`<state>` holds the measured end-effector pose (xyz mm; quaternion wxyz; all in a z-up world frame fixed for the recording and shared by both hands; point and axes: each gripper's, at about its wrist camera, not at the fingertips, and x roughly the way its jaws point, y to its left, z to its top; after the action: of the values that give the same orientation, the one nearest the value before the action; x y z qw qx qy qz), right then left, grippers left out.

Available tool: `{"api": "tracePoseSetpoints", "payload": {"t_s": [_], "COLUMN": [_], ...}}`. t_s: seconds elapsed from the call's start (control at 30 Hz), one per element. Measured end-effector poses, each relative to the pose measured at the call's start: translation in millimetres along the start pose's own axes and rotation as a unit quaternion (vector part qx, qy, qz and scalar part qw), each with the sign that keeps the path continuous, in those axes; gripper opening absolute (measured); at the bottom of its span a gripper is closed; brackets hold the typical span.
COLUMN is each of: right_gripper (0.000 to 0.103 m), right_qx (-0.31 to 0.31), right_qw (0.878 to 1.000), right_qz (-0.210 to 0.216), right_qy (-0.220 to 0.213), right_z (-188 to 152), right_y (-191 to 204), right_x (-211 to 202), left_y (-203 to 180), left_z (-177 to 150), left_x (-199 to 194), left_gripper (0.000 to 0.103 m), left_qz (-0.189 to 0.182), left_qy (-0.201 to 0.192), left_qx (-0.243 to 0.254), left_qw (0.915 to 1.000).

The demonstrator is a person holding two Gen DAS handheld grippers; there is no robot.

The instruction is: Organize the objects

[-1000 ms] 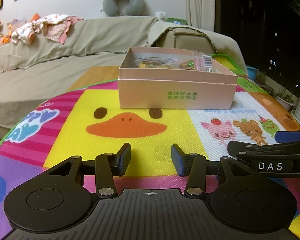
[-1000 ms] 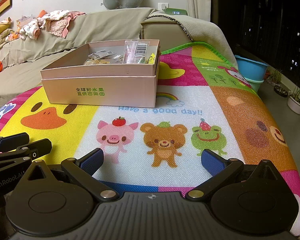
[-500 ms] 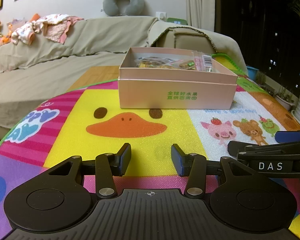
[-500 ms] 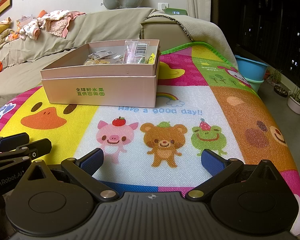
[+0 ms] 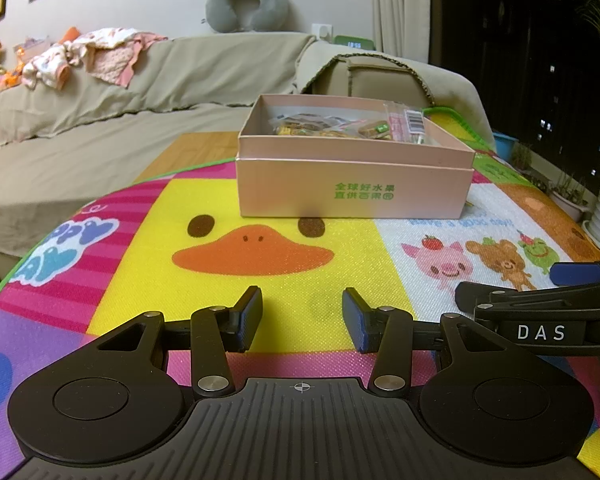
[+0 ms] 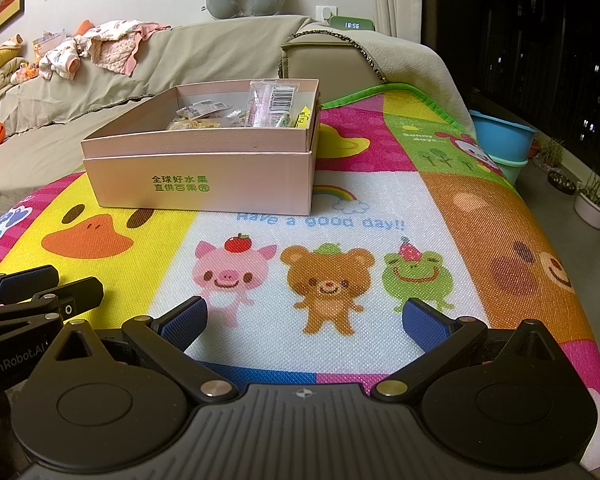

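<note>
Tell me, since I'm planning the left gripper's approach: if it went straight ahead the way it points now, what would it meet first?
Probably the near wall of the pink box. The left gripper is open and empty, pointing across the play mat, where only the printed duck lies between. How high the fingers ride is unclear, so they might clear the rim.

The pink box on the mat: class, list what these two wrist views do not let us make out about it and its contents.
1. Pink box floor: left wrist view, hidden by its near wall.
2. Snack packets: right wrist view, too small and overlapped to count or name.
3. Barcoded clear packet: right wrist view, lower part hidden by the box wall.
4. Box's far side: both views, hidden by the box itself.
</note>
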<state>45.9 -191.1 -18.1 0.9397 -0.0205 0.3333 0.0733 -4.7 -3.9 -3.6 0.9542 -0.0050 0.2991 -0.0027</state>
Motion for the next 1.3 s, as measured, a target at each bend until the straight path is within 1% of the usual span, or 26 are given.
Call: {"api": "tracePoseSetpoints", "payload": {"t_s": [1.3], "right_gripper": [0.103], "right_qx": [0.0], "right_qw": [1.0], "right_qz": [0.0], "right_qy": [0.0], "right_z": [-0.2], "right_y": [0.4], "right_x": [0.1], "left_y": [-1.5], "left_z": [-0.2], "left_x": [0.1], "left_gripper": [0.049], "left_qz": [0.003], "left_qy": [0.0], "left_qx": [0.004], "left_qw": [1.0]}}
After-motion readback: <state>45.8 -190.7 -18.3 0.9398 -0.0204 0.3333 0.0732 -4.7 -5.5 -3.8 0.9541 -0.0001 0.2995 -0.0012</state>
